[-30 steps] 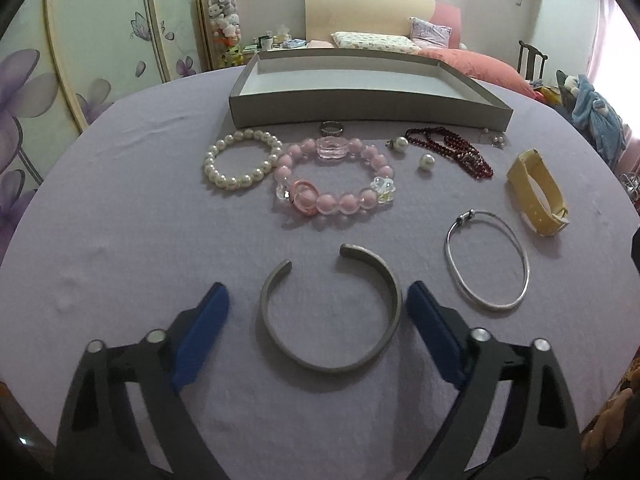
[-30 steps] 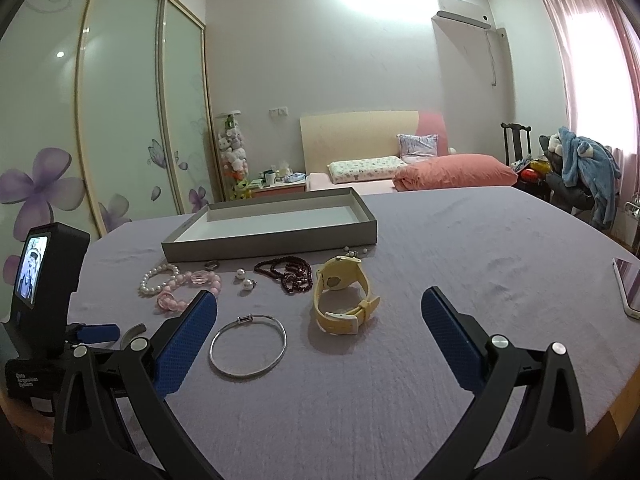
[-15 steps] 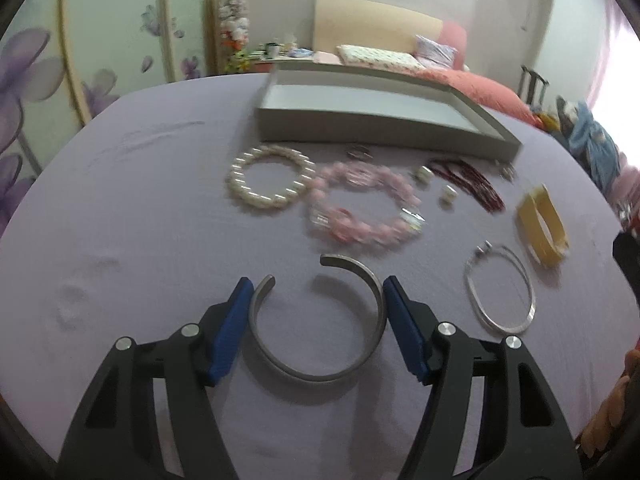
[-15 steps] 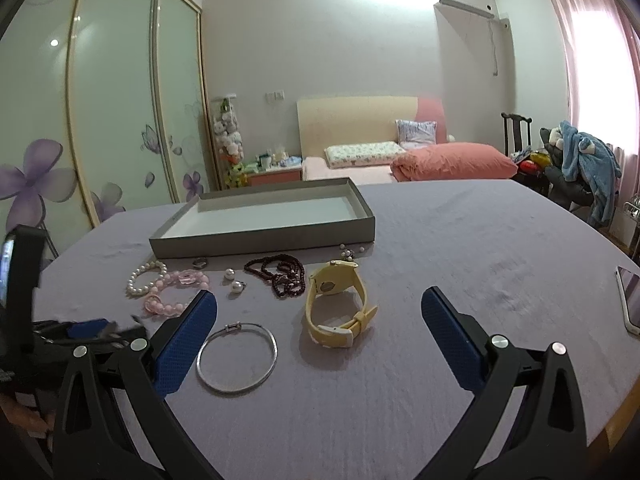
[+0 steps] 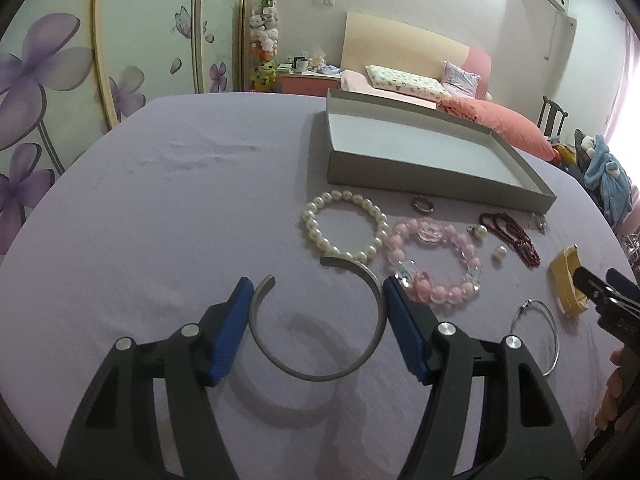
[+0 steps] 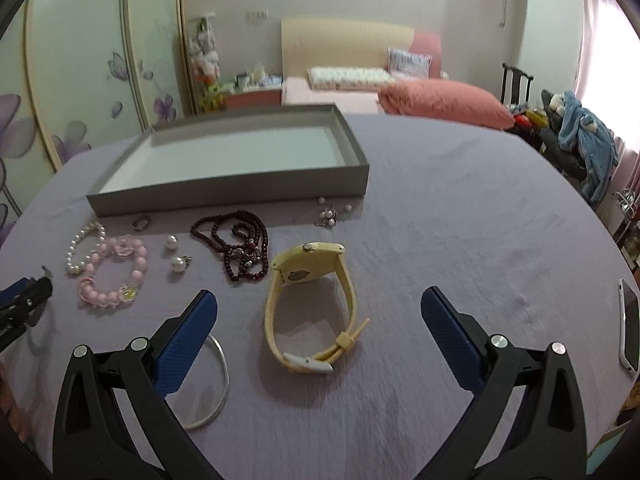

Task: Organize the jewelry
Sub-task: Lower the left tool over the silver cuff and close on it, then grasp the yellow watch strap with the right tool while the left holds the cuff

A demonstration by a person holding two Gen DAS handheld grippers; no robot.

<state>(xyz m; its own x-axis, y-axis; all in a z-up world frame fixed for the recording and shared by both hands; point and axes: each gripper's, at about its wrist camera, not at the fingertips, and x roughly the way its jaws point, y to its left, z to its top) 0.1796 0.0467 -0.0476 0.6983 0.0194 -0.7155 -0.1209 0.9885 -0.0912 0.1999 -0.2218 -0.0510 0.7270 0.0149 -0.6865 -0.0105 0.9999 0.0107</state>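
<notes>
Left wrist view: the left gripper (image 5: 316, 320) grasps the silver cuff (image 5: 320, 320), both blue pads pressing on its sides. The cuff appears raised off the purple cloth (image 5: 160, 208), its shadow lying below it. To do this carry well, I judge the squeeze should stay gentle (the cuff is an open ring and may spring or twist out) and the path should run far and right, over the pearl bracelet (image 5: 344, 228) and pink beads (image 5: 434, 264), to the grey tray (image 5: 432, 180), which looks empty. This view alone shows the grip on the cuff; it also catches the right gripper's tip at the right edge, just beside the yellow watch (image 5: 566, 286).

Right wrist view: the right gripper (image 6: 318, 320) stands wide open, holding nothing, with the watch (image 6: 312, 308) on its side between and ahead of the jaws, not touched. Only here do the thin bangle (image 6: 218, 384) under the left finger, the dark red beads (image 6: 240, 244), the earrings near the tray's right corner, and a phone (image 6: 628, 328) far right show clearly.
</notes>
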